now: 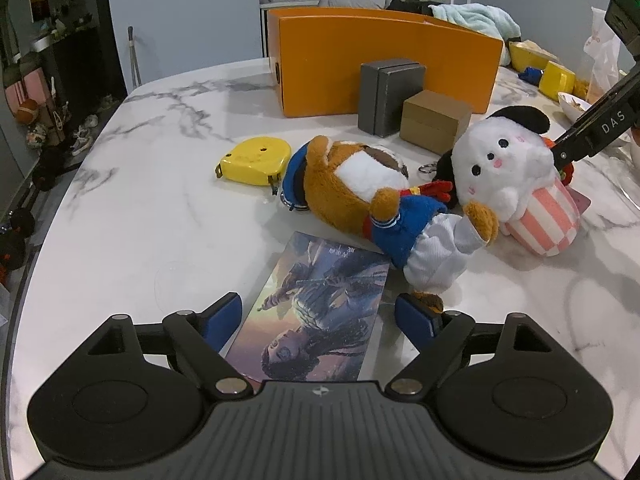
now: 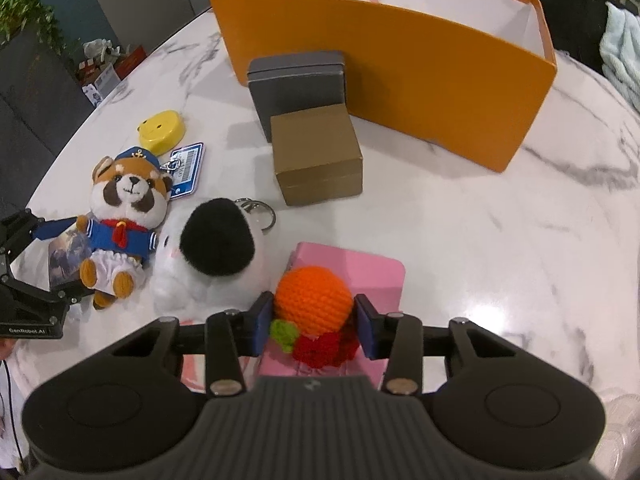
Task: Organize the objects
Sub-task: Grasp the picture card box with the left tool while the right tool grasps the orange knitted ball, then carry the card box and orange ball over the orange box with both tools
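Note:
My left gripper [image 1: 318, 312] is open, its blue pads on either side of a picture card [image 1: 316, 316] lying flat on the marble table [image 1: 140, 200]. A sailor-suited brown plush [image 1: 372, 196] lies across the card's far end; it also shows in the right wrist view [image 2: 120, 224]. A white plush with black ears [image 1: 508, 168] lies beside it. My right gripper [image 2: 314, 322] is shut on an orange crocheted ball charm [image 2: 314, 300] over a pink pouch [image 2: 352, 272], right of the white plush [image 2: 212, 252]. An open orange box [image 2: 400, 68] stands at the back.
A grey box [image 2: 298, 84] and a brown box [image 2: 316, 156] stand before the orange box. A yellow tape measure [image 1: 254, 160] and a blue tag [image 2: 186, 170] lie left. Yellow containers [image 1: 556, 78], a bowl [image 1: 574, 104] and a towel [image 1: 480, 18] crowd the far right.

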The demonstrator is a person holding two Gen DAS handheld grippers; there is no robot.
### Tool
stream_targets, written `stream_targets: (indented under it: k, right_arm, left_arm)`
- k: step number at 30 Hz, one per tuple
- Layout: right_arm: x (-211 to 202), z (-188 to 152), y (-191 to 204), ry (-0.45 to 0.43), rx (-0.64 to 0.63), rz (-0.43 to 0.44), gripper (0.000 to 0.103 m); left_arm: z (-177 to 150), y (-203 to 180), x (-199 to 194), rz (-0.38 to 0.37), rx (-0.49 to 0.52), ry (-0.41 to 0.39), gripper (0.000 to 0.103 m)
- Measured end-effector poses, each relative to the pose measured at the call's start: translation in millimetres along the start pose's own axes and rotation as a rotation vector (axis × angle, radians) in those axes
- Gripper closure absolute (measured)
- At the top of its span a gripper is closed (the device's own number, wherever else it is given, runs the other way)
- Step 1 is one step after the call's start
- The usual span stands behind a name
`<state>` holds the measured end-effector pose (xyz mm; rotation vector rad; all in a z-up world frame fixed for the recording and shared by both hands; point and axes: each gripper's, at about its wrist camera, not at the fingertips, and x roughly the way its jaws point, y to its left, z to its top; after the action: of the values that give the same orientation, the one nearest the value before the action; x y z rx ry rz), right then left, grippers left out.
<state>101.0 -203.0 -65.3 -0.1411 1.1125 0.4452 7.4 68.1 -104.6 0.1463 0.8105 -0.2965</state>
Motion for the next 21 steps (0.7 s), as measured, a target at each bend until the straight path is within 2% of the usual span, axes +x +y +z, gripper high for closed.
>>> stream_targets:
  k: [1, 4, 7, 12, 21]
  right_arm:
    - [0.0, 0.0, 0.2, 0.000, -0.002, -0.001, 0.058]
    - [0.0, 0.3, 0.2, 0.000, -0.003, -0.001, 0.058]
    - [-0.3, 0.8, -1.4, -0.001, 0.003, 0.001, 0.058]
    - [-2.2, 1.9, -3.2, -0.006, 0.009, 0.002, 0.058]
    - [-14.6, 9.7, -7.1, -0.056, 0.015, -0.010, 0.058]
  left_arm:
    - [0.2, 0.8, 0.4, 0.006, -0.003, -0.003, 0.004]
    - [1.5, 1.5, -1.6, 0.011, 0.000, -0.017, 0.023]
    - [1.7, -0.8, -4.3, 0.058, 0.025, -0.023, 0.031]
    - [1.0, 5.2, -9.3, 0.056, 0.022, -0.014, 0.034]
    - [17.0, 11.9, -31.3, 0.063, 0.039, -0.080, 0.035]
